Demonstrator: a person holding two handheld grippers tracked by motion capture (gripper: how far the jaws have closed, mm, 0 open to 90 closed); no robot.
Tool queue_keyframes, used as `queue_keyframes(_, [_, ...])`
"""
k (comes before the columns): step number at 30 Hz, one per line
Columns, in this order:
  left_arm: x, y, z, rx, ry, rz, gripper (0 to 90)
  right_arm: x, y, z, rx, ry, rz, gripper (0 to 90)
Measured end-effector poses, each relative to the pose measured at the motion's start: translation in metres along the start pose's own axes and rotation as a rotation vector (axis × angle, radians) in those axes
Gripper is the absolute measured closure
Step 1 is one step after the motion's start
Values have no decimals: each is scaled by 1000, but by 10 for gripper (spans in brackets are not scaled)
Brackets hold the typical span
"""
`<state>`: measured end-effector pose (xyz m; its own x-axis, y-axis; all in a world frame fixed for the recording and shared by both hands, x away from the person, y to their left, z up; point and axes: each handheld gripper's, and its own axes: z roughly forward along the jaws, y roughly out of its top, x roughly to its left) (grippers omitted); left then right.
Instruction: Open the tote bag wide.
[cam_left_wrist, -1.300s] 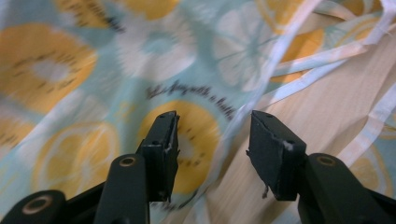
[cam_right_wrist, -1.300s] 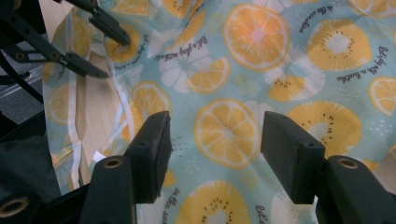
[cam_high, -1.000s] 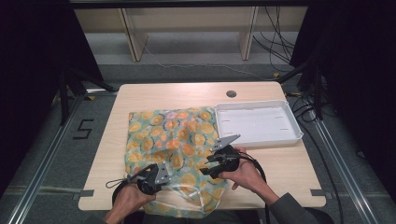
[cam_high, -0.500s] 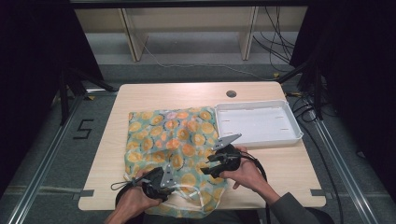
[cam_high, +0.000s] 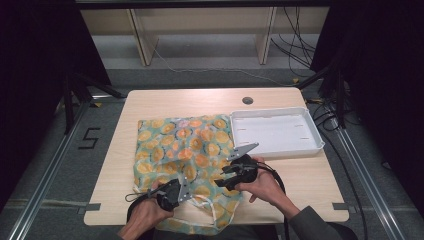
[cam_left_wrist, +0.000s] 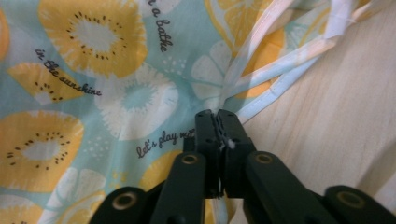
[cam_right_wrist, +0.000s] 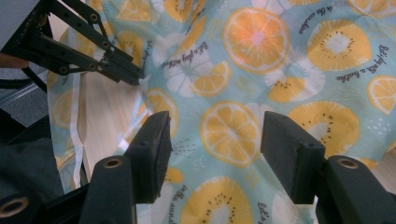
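Left hand-held gripper (cam_left_wrist: 217, 116) pinching cloth (cam_left_wrist: 93, 93); right hand-held gripper (cam_right_wrist: 212, 135) agape

Cloth (cam_high: 185, 150) on table (cam_high: 165, 100), tray (cam_high: 275, 132) apparently touching, right.

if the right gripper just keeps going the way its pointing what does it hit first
Most likely the fruit-print cloth: the right gripper, jaws open, points down onto it, with the left gripper off to the side. Depth is hard to judge.
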<state>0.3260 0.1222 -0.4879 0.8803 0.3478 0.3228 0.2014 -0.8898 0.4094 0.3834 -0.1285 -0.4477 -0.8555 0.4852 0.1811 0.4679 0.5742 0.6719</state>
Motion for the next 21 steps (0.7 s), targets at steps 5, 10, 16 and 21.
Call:
queue_keyframes(5, [4,3,-8,-38,-3,-4,896,1,1,2,5,-1,-22,434])
queue_keyframes(10, [14,6,-19,-61,5,-25,898,2,1,1,6,-1,-15,434])
queue_keyframes(16, [51,16,-47,-137,70,-89,898,4,9,-14,-39,5,-16,433])
queue_keyframes(21, [86,31,-60,-168,90,-137,898,6,16,-26,-77,16,-67,438])
